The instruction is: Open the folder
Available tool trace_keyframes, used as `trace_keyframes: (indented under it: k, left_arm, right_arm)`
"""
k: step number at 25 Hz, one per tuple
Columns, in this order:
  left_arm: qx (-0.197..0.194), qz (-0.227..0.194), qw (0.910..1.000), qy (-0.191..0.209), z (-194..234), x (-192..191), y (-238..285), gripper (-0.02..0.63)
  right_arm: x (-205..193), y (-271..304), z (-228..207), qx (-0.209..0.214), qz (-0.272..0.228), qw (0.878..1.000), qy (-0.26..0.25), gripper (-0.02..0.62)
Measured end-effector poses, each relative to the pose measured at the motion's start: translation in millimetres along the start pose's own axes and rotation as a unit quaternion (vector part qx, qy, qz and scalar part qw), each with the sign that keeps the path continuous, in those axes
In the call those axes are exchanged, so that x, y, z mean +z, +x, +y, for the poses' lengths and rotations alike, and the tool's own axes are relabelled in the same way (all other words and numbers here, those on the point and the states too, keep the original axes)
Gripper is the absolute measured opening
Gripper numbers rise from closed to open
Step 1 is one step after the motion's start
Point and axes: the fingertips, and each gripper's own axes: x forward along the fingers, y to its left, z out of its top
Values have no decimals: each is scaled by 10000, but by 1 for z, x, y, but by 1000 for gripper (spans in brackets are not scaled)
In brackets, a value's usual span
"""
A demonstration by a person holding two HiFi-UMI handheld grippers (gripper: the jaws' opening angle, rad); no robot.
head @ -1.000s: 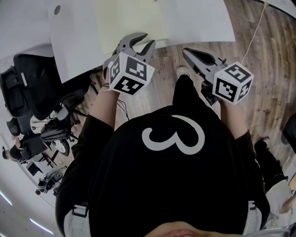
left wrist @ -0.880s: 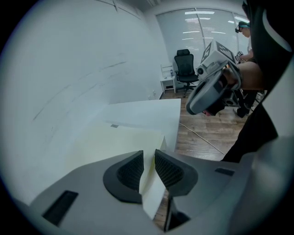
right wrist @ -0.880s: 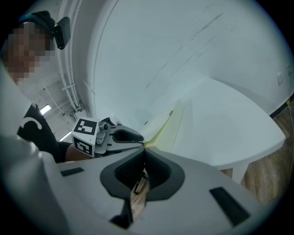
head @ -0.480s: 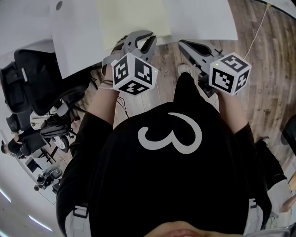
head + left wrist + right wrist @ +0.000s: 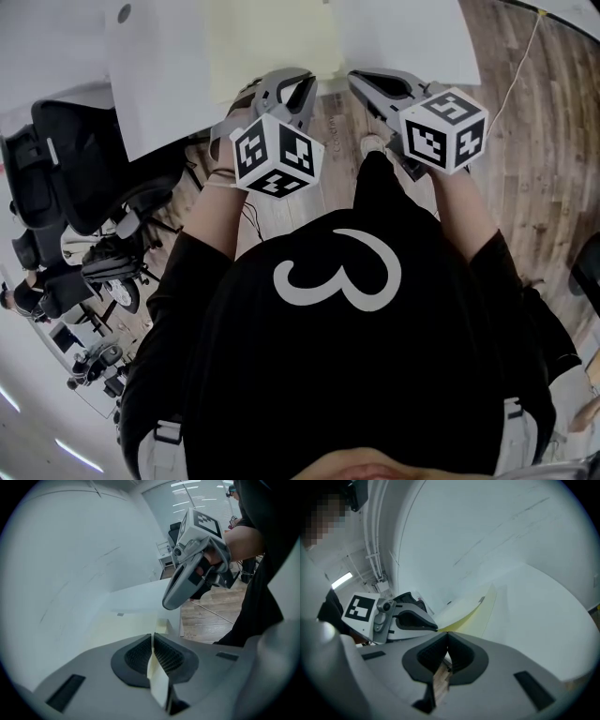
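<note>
1. Folder [image 5: 270, 37]: pale yellow, lies on the white counter [image 5: 403, 36], its near edge at the counter's front, right in front of the person.
2. L gripper [image 5: 153, 641]: jaws have just been closing and now pinch the folder's near edge. A pale sheet, prob. the cover, sits betw. the pads.
3. R gripper [image 5: 447, 639]: jaws pressed together, nothing betw. them. It's just beside the L gripper, tip near the folder's edge; can't tell if it touches.
4. Done so far: grip on the edge is made. In the right gripper view the yellow edge looks barely bowed up, so the folder is basically unopened.
5. Left to do: lift the cover & swing it over, away from the person. Nearly the whole opening remains.
</note>
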Motion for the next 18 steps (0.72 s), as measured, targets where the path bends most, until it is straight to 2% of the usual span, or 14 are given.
trace_keyframes:
  k: [9,18]
  left_arm:
    - [78,49,9998,181,1,1,-4,23]
    - [79,40,9999,133,3,0,-5,22]
  right_arm:
    - [-2,25,-10,-238,359,9976,-541,23]
    - [-1,41,-12,-360,438,9938,-954,23]
